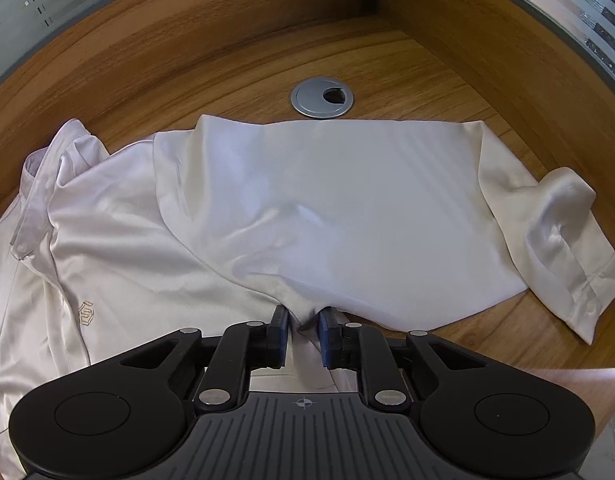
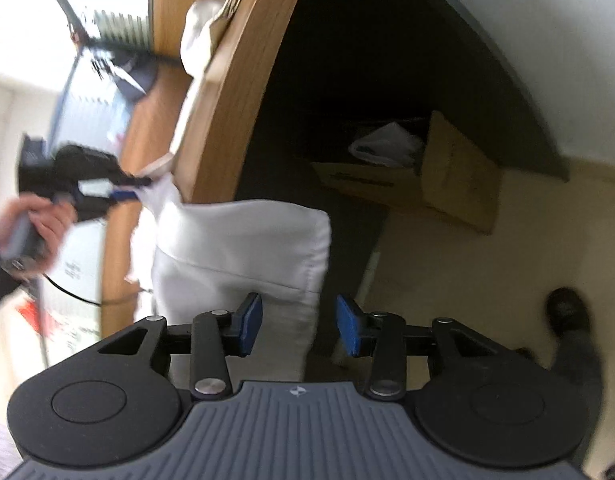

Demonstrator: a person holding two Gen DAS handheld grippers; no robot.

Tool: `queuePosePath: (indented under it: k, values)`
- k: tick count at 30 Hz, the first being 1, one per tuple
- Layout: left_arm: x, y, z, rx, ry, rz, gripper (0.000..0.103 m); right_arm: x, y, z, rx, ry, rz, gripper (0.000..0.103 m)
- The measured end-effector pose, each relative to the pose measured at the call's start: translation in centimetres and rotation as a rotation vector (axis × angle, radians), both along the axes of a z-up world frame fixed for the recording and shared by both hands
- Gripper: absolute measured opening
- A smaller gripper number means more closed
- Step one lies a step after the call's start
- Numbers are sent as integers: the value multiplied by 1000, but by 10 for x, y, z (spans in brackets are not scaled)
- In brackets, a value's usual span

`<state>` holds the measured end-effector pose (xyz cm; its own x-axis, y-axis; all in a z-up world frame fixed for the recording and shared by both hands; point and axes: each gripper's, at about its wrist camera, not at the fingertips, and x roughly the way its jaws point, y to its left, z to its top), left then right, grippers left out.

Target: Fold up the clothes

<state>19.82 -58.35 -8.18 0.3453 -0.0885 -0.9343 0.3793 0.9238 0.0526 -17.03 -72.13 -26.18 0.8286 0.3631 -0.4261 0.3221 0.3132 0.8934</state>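
From the left wrist, the left gripper [image 1: 303,318] pinches the near fold of the white shirt [image 1: 307,208], which lies sideways across the desk [image 1: 447,80]

From the right wrist, the right gripper [image 2: 299,322] is open; the hanging shirt part [image 2: 243,252] lies just ahead, untouched

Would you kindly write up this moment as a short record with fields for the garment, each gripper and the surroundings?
garment: pale shirt spread on the wooden desk, partly folded; one part hangs over the desk edge
collar: at the left of the left wrist view
left gripper: jaws narrow, a pinch of shirt fabric between the pads
right gripper: jaws apart, the hanging cloth between them, pads not pressing
desk fitting: round grey cable grommet just beyond the shirt
under desk: cardboard box on the floor
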Motion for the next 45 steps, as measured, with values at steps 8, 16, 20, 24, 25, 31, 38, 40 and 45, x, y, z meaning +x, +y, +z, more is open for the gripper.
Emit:
queuePosePath:
  k: [8, 16, 20, 24, 25, 31, 38, 40, 45]
  values:
    - [0, -10, -4, 23, -13, -11, 31, -3, 2, 1, 136, -60, 1, 14]
    - [1, -11, 3, 33, -71, -44, 7, -13, -2, 31, 50, -66, 29, 1]
    - [4, -20, 9, 37, -73, -75, 7, -27, -8, 48, 14, -63, -34, 1]
    - [10, -28, 15, 23, -63, -79, 7, -42, -17, 62, -22, -68, -102, 1]
    - [12, -30, 16, 18, -61, -81, 7, -44, -19, 64, -32, -67, -116, 1]
    - [21, -42, 23, -13, -47, -81, 7, -58, -39, 73, -72, -71, -212, 1]
    - [27, -61, 17, -19, -45, -104, 7, -60, -63, 76, -121, -32, -288, 1]
    - [29, -65, 12, -10, -44, -114, 7, -59, -68, 74, -134, -11, -296, 1]
    - [33, -73, 1, 36, -5, -152, 22, -52, -76, 73, -175, 64, -254, 1]
